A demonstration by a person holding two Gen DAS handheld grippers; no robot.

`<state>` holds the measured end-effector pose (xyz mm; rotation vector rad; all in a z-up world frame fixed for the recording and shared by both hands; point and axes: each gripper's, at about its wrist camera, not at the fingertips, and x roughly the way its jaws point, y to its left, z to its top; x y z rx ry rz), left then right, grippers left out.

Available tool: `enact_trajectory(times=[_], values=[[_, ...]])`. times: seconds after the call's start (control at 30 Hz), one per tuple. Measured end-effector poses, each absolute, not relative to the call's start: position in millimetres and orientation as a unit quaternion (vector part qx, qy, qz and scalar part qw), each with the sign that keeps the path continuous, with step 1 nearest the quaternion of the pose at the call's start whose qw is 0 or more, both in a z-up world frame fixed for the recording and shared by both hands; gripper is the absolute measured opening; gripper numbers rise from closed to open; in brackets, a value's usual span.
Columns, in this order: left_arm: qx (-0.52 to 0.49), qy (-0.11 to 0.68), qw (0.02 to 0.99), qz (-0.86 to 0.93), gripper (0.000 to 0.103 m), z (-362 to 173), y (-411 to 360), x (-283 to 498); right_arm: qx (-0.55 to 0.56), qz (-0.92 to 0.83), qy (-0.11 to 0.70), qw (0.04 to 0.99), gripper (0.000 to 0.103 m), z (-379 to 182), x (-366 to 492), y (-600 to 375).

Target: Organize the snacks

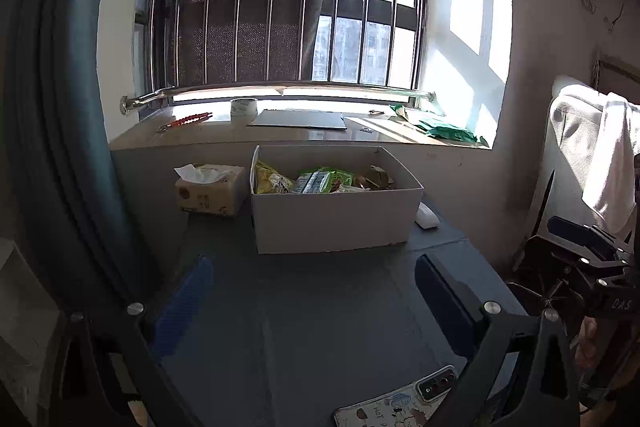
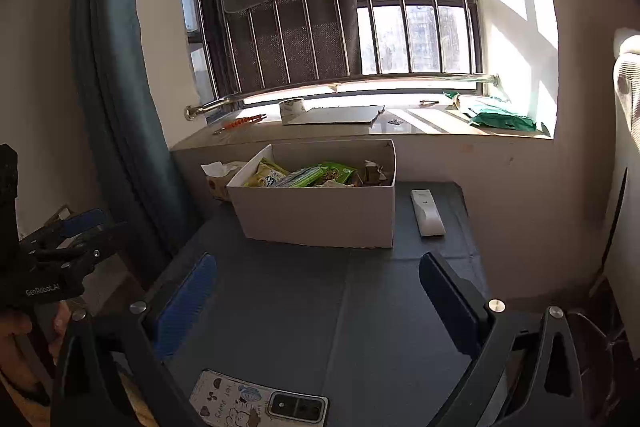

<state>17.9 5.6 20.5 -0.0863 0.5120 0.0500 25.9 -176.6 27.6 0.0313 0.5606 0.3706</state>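
We see the box point(image 2: 320, 215) on the counter point(image 2: 304, 307), snack packets point(image 2: 304, 175) in it. Tissue box point(image 1: 210, 191) just left, remote point(image 2: 427, 213) just right, phone point(image 2: 260, 403) at the near edge, windowsill point(image 2: 420, 131) with tape roll point(image 2: 292, 107) behind.

Dark grey table point(image 2: 304, 311), w/ white snack box point(image 2: 320, 215), tissue box point(image 1: 210, 193), remote point(image 2: 427, 213), phone point(image 2: 260, 403)

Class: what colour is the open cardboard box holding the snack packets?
White open cardboard box, clearest in the right wrist view.
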Motion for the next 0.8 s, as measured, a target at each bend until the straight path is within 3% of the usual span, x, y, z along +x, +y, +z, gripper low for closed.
enact_trajectory(times=[0.8], values=[[-0.056,0.248,0.967,0.008,0.103,23.3,1.9,17.6,0.016,0.19,0.284,0.94,0.103,24.6,29.1,-173.2]])
